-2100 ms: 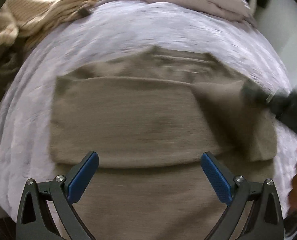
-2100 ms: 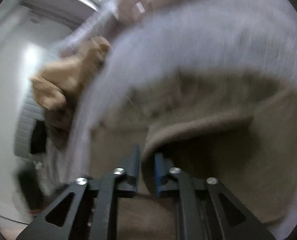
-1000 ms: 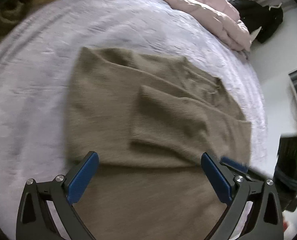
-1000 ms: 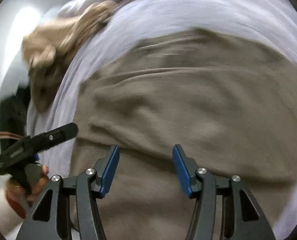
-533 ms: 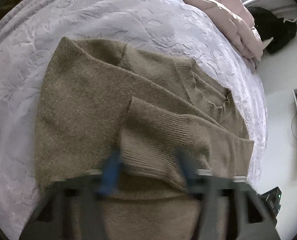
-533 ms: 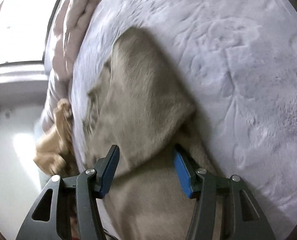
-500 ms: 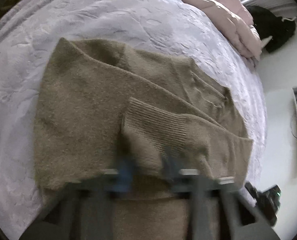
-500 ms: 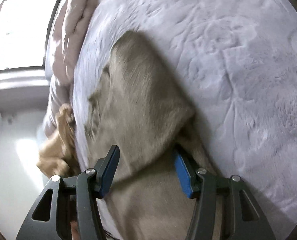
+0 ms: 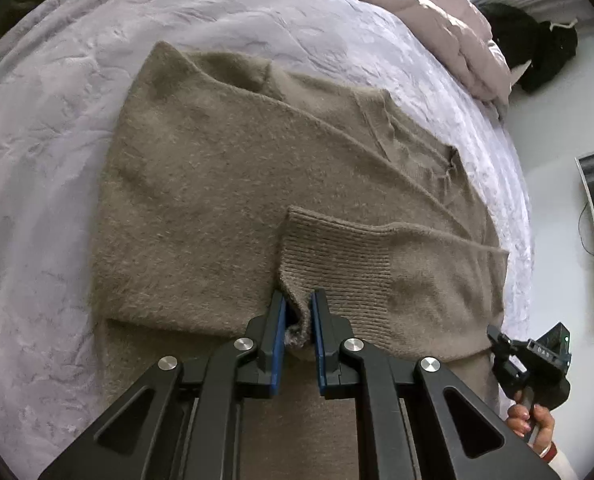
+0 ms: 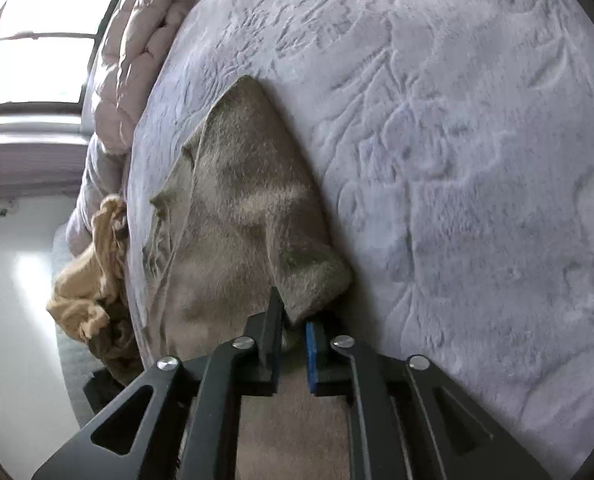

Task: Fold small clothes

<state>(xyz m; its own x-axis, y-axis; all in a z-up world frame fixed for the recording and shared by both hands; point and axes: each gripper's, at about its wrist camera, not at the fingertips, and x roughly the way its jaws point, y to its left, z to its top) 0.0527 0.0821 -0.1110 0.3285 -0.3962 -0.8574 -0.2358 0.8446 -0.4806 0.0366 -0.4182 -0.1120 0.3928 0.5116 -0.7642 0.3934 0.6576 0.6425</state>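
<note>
Left gripper (image 9: 298,312): low over the near part of the sweater (image 9: 225,184), blue pads drawn close, pinching a bunch of knit at the near corner of the ribbed cuff (image 9: 333,256).

Right gripper (image 10: 293,324): seen from its own camera, jaws narrow, clamped on the sweater's (image 10: 237,208) near folded edge, where the fabric rises in a rounded hump just beyond the fingertips. In the left view it shows at lower right, off the sweater's right side, its handle held by a hand (image 9: 531,420).

Sweater: taupe, fuzzy knit, lying on the bedspread (image 9: 49,128). One sleeve is folded across the body, cuff near the middle, sleeve running right to the side edge. Collar toward the far right. A fold line crosses the near part; more of the same knit lies under the left gripper's frame.

Bedspread: lavender, embossed pattern. Bare stretches lie left of and beyond the sweater in the left view, and right of it in the right view (image 10: 477,160).

Far: pink duvet (image 9: 425,12) at the bed's far edge; dark garment (image 9: 537,44) past it; tan cloth (image 10: 93,280) heaped by the bed's edge; window (image 10: 41,64).
</note>
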